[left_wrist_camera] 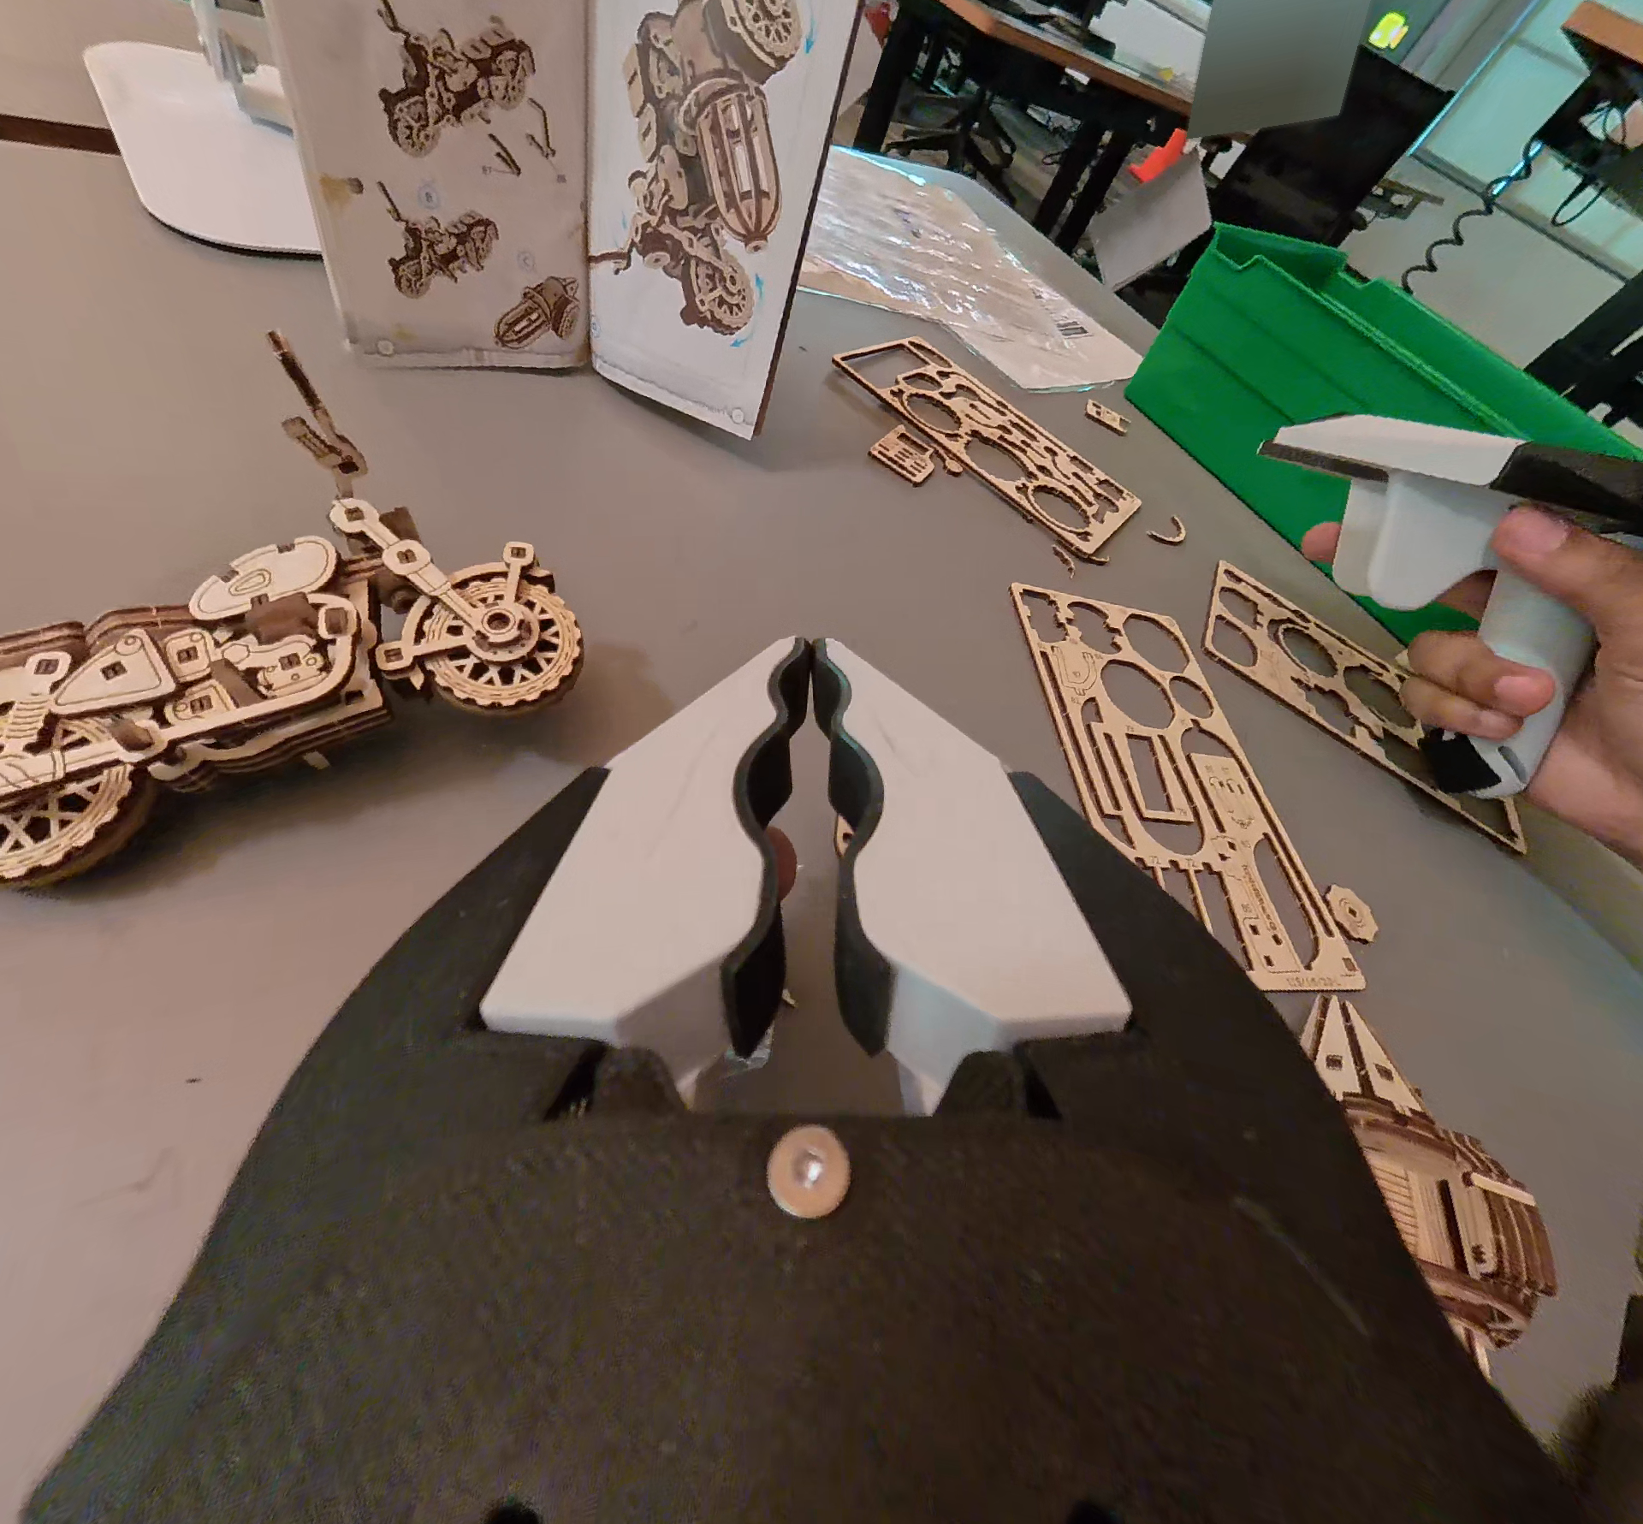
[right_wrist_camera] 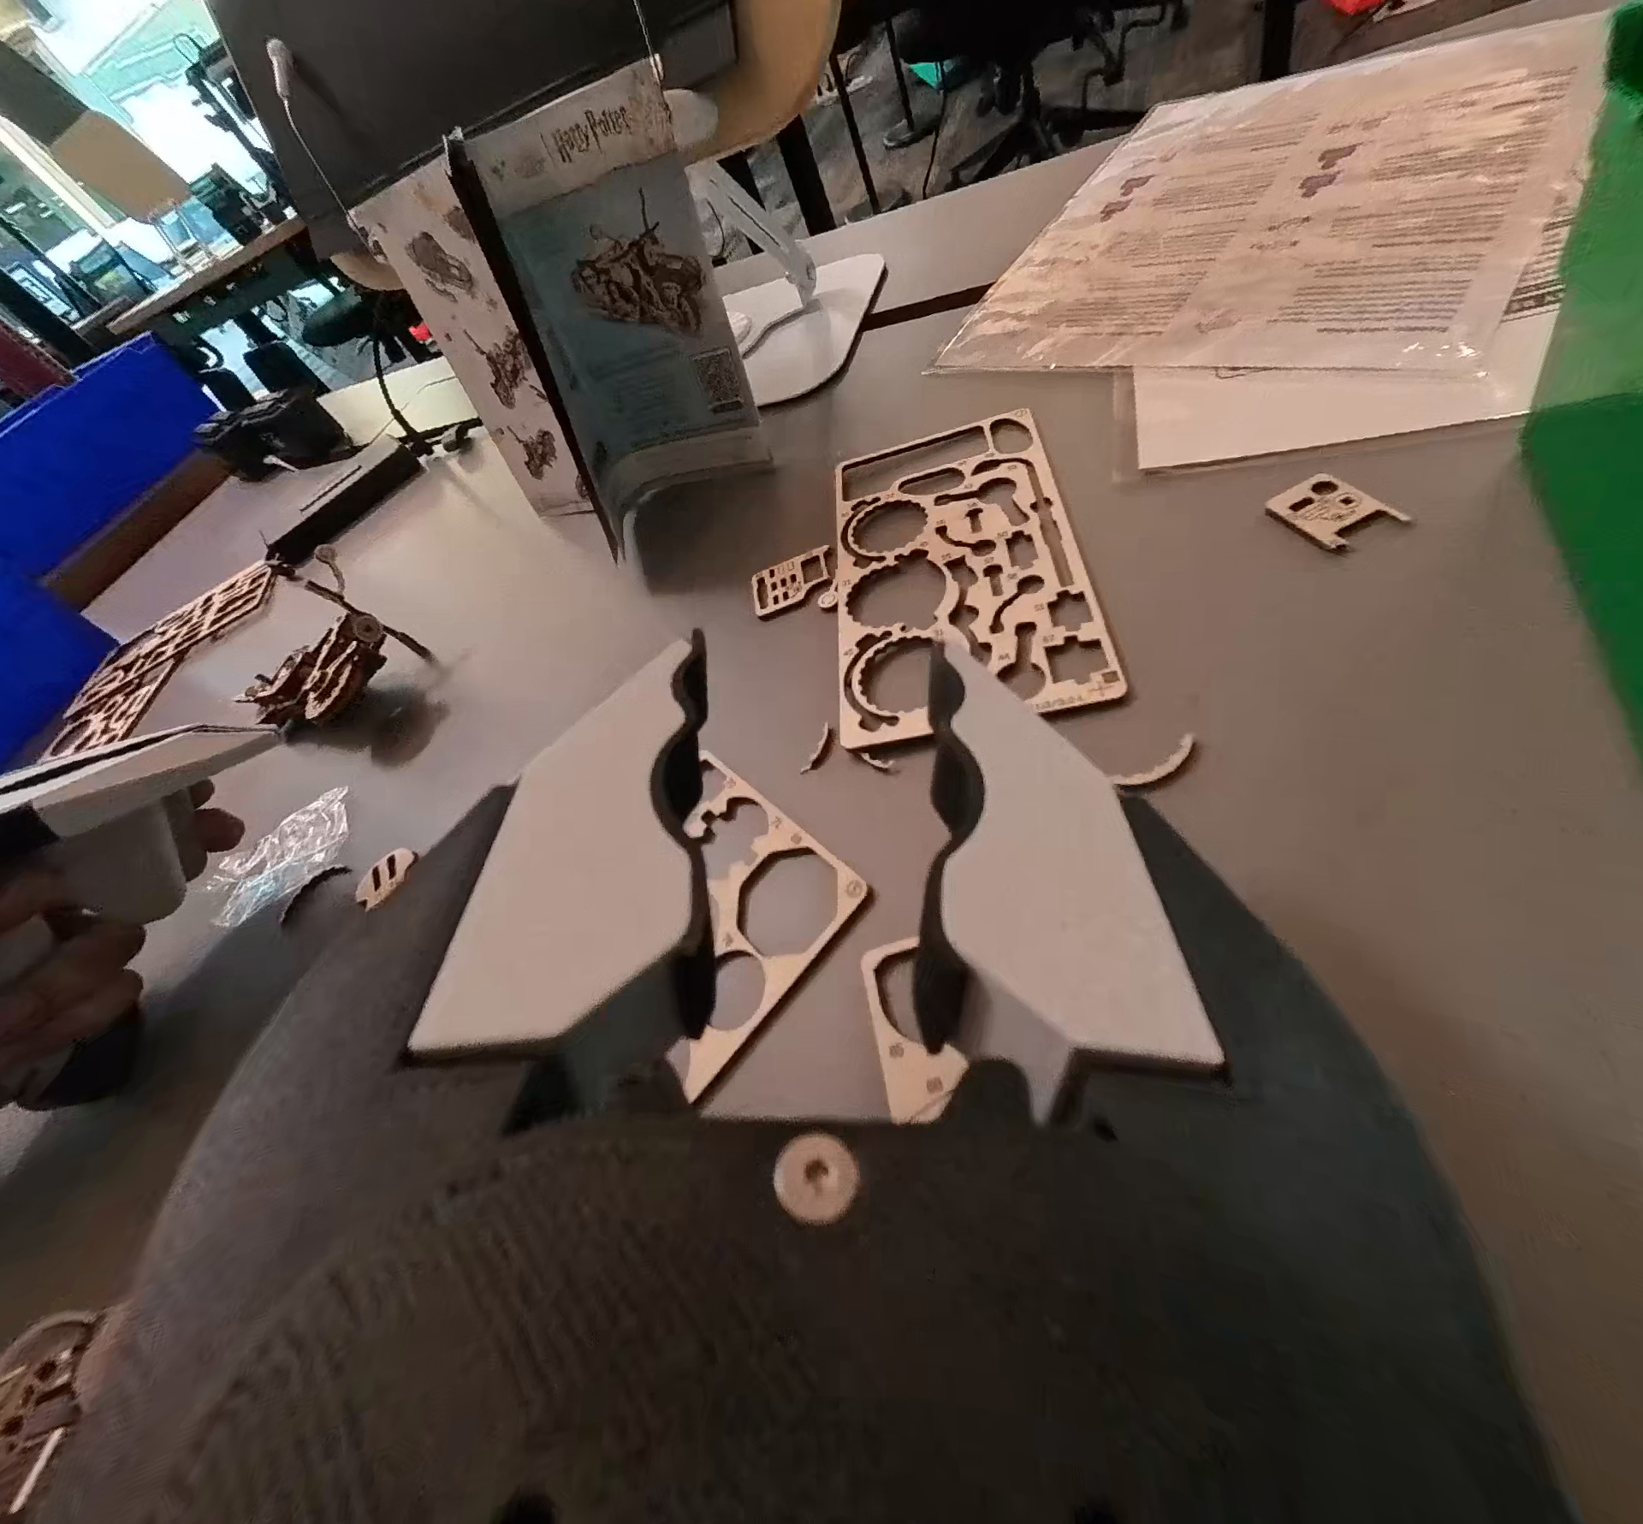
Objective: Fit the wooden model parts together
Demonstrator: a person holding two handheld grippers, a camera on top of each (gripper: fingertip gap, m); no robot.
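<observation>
A built wooden motorcycle (left_wrist_camera: 267,663) lies on its side on the grey table (left_wrist_camera: 622,503), left of my left gripper (left_wrist_camera: 813,650). The left gripper is shut, tips touching, with nothing seen between them. A wooden sidecar piece (left_wrist_camera: 1422,1197) lies at the lower right. Punched wooden sheets (left_wrist_camera: 1182,788) lie to the right. My right gripper (right_wrist_camera: 818,663) is open and empty, hovering over a sheet (right_wrist_camera: 782,886), with another sheet (right_wrist_camera: 969,583) just ahead. The right gripper also shows in the left wrist view (left_wrist_camera: 1280,450), held by a hand. The motorcycle shows far left in the right wrist view (right_wrist_camera: 320,672).
An instruction booklet (left_wrist_camera: 569,130) stands upright at the back. A green bin (left_wrist_camera: 1334,361) sits at the right edge and a blue bin (right_wrist_camera: 89,450) at the left. Bagged papers (right_wrist_camera: 1289,237), a white stand base (left_wrist_camera: 204,148) and small loose parts (right_wrist_camera: 1334,512) lie around. The right gripper is farther from the built wooden motorcycle (left_wrist_camera: 267,663), some 30 cm, than the left, some 11 cm. My left gripper's tips are some 20 cm from the wooden sidecar piece (left_wrist_camera: 1422,1197).
</observation>
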